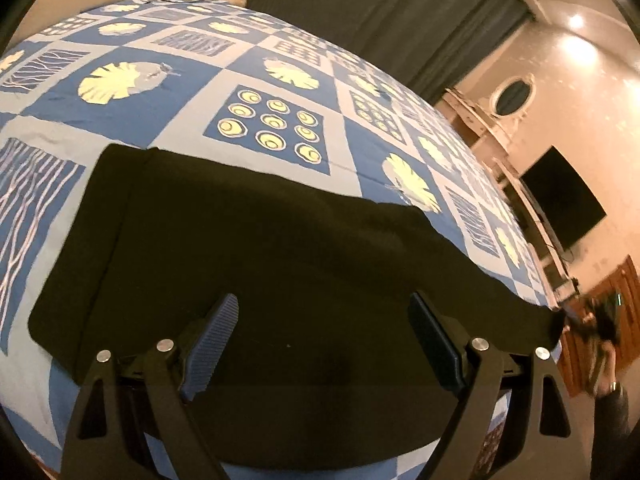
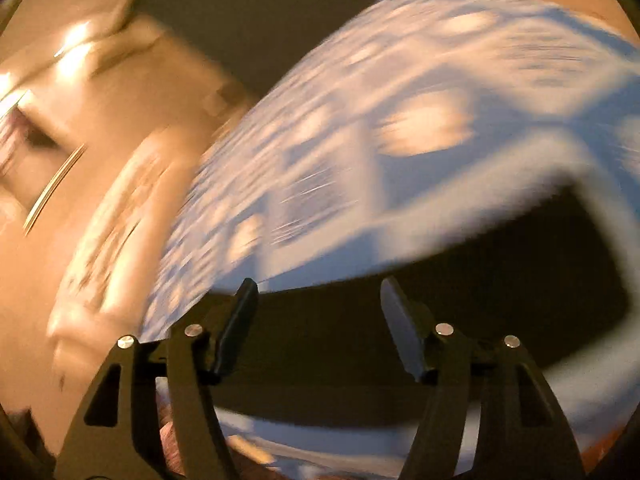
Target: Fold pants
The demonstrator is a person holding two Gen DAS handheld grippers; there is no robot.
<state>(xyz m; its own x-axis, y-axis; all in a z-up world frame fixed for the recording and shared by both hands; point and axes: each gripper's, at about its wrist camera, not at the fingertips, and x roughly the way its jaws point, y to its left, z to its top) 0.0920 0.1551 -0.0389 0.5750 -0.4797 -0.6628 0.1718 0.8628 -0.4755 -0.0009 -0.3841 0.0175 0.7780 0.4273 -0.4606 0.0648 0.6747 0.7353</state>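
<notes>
Black pants lie flat on a blue and white patterned bedspread, with a folded layer edge running down their left side. My left gripper hovers over the near part of the pants. It is open, its blue pads wide apart with nothing between them. The right wrist view is heavily blurred. There my right gripper is open over the dark pants near the edge of the bedspread, and its jaws hold nothing.
The bed's right edge falls off towards a white dresser with an oval mirror, a dark screen on the wall and a wooden door. A dark curtain hangs behind the bed. A blurred dark sleeve shows at the right.
</notes>
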